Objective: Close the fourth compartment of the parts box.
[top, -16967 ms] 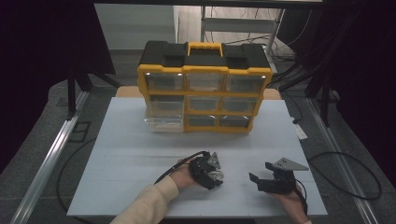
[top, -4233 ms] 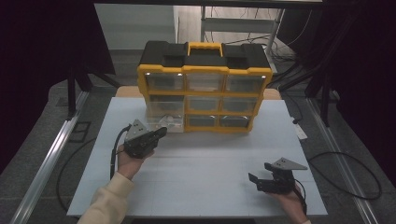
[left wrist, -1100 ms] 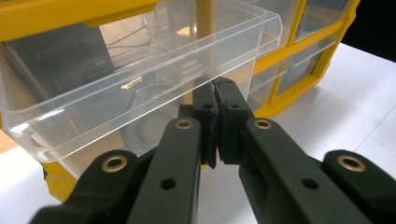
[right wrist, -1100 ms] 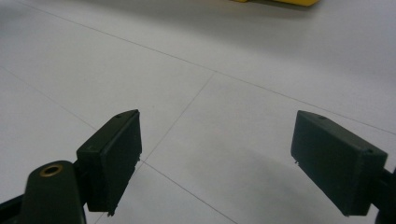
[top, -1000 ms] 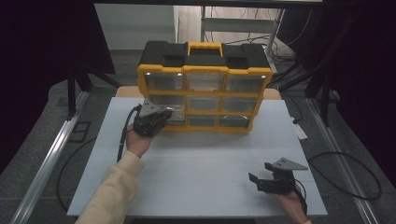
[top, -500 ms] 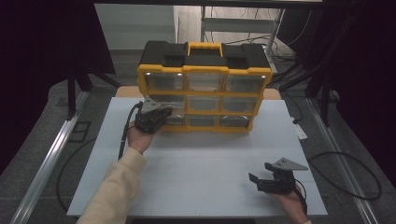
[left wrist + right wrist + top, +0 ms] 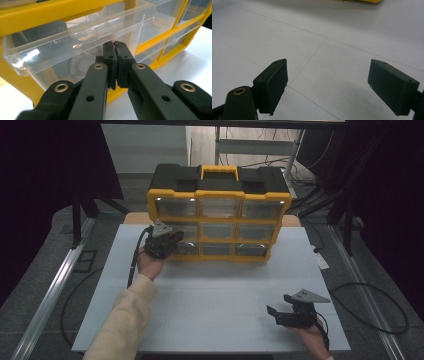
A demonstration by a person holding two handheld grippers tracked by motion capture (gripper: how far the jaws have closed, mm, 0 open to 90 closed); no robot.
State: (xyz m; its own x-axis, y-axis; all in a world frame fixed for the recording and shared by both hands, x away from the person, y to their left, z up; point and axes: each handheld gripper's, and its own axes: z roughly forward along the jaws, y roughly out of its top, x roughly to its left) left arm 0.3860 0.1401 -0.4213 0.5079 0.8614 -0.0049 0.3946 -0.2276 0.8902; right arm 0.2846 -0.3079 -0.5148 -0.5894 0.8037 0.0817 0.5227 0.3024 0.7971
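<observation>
In the high view, a yellow and black drawer organizer (image 7: pixel 218 212) stands at the far side of the white bench (image 7: pixel 215 292). The left gripper (image 7: pixel 165 240) is at its lower left drawers, while the right gripper (image 7: pixel 287 312) rests near the bench's front right corner, well apart from the cabinet.

In the left gripper view, the left gripper (image 7: pixel 114 48) has its jaws pressed together just under the lip of a clear plastic drawer (image 7: pixel 75 42) that stands partly pulled out.

In the right gripper view, the right gripper (image 7: pixel 327 82) has its jaws wide apart over bare bench.
</observation>
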